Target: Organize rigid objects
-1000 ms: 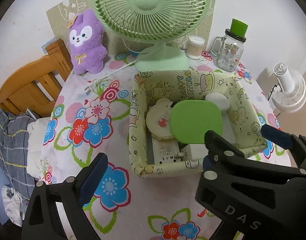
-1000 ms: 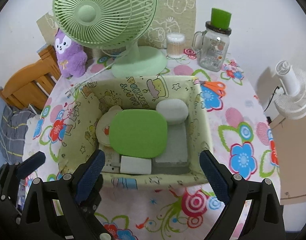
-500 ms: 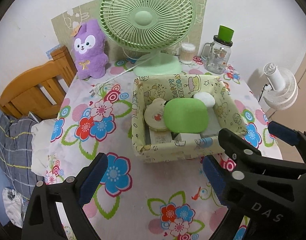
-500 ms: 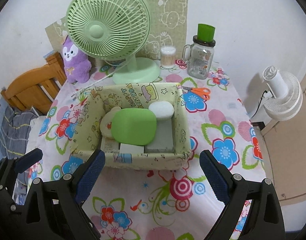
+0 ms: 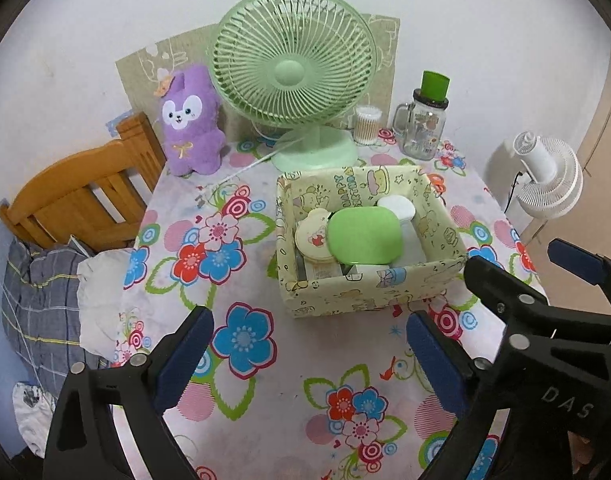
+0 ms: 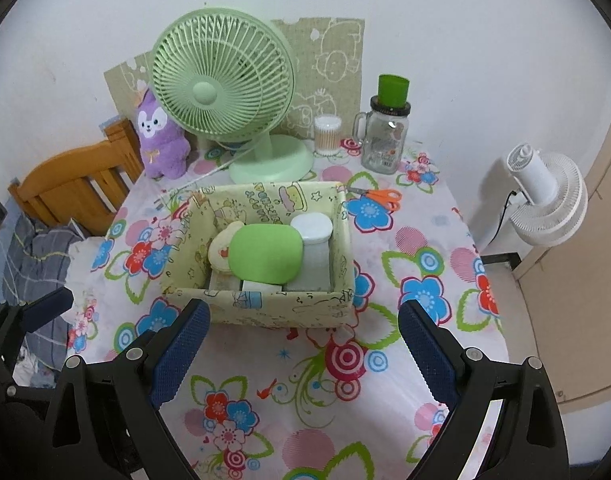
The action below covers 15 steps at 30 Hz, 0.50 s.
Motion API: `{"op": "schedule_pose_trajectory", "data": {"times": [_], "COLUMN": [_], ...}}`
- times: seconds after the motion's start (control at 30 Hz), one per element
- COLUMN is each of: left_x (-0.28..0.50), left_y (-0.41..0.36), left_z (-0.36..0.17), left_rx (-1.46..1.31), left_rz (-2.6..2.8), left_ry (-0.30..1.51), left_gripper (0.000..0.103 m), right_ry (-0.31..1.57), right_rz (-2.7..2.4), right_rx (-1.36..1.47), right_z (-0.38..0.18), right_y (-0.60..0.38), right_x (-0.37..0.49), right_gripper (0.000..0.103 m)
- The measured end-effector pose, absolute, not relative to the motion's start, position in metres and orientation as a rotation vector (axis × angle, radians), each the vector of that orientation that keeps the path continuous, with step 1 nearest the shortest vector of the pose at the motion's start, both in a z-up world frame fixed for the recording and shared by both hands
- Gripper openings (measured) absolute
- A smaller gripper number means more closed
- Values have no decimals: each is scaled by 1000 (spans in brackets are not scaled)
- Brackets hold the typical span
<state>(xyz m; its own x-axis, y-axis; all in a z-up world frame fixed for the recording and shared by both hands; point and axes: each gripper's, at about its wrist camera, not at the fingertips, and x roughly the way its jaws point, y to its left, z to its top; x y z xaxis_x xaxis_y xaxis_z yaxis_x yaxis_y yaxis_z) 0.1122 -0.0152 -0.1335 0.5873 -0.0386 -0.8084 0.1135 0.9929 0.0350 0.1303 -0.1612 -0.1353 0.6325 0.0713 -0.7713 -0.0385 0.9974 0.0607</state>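
A pale yellow cartoon-print box [image 5: 345, 294] [image 6: 265, 308] stands on the floral tablecloth. Inside lie a green rounded case [image 5: 365, 236] [image 6: 265, 252], a round cream bear tin [image 5: 311, 238] [image 6: 219, 250], a white container [image 5: 397, 208] [image 6: 311, 230] and flat white boxes beneath them. My left gripper [image 5: 309, 360] is open and empty, above the cloth in front of the box. My right gripper [image 6: 301, 352] is open and empty, also in front of the box. The right gripper shows at the right of the left wrist view [image 5: 545, 304].
A green desk fan [image 6: 221, 96], a purple plush [image 6: 159, 140], a cotton-swab tub [image 6: 327, 134] and a glass jar with a green lid [image 6: 385, 136] stand at the back. Orange scissors [image 6: 379, 198] lie right of the box. A wooden chair [image 5: 77, 204] is left, a white fan [image 6: 545, 196] right.
Both grippers have pulled back and up from the box, so it looks smaller and farther. The box contents have not moved. Both stay open.
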Motion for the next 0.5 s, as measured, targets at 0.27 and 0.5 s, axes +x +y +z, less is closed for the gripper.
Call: {"op": "schedule_pose_trajectory", "data": {"times": [0.27, 0.5], "left_x": [98, 90], "left_y": [-12, -6], "left_z": [-112, -93], "left_rx": [59, 32], "left_rz": [-100, -80], "left_ry": [903, 872], "left_gripper": [103, 103], "right_ry": [829, 803], "right_rz": [40, 56], "right_rx": [29, 67], "right_z": [-111, -96], "right_y": [-169, -178], "right_x": [114, 106], "right_gripper": [97, 97]}}
